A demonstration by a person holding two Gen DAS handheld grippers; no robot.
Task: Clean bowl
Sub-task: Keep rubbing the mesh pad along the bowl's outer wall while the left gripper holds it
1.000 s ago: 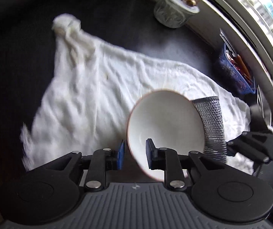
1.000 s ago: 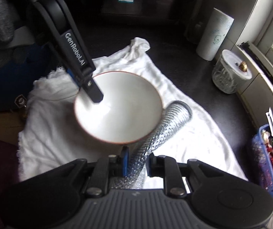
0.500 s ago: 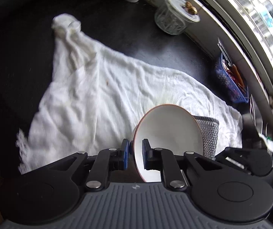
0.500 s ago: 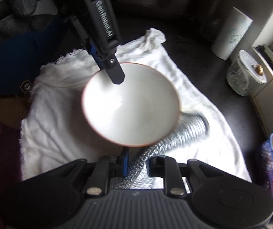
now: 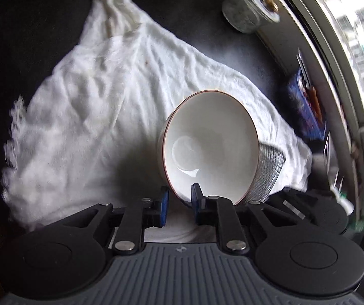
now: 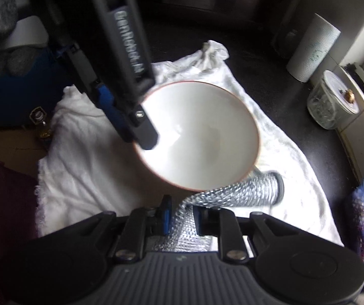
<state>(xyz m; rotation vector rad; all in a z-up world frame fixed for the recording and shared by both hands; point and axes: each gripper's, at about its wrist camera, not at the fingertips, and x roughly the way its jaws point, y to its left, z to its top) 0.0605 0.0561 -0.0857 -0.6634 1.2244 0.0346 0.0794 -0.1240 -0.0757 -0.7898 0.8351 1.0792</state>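
Left wrist: left tool (image 5: 179, 199) pinching tilted bowl (image 5: 209, 145) rim over cloth (image 5: 100, 101).

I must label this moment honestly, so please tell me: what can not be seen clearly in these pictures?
- Outside of the bowl: hidden in both views by its own inside.
- Where the scrubber meets the bowl: right wrist view, covered by the rim.
- Basket contents: blurred, left wrist view.
- Left hand-held gripper: blurred, right wrist view.

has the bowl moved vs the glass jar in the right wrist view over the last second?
Yes. In the right wrist view the bowl, held by the left gripper, now sits nearer the glass jar. That camera moved as well, though.
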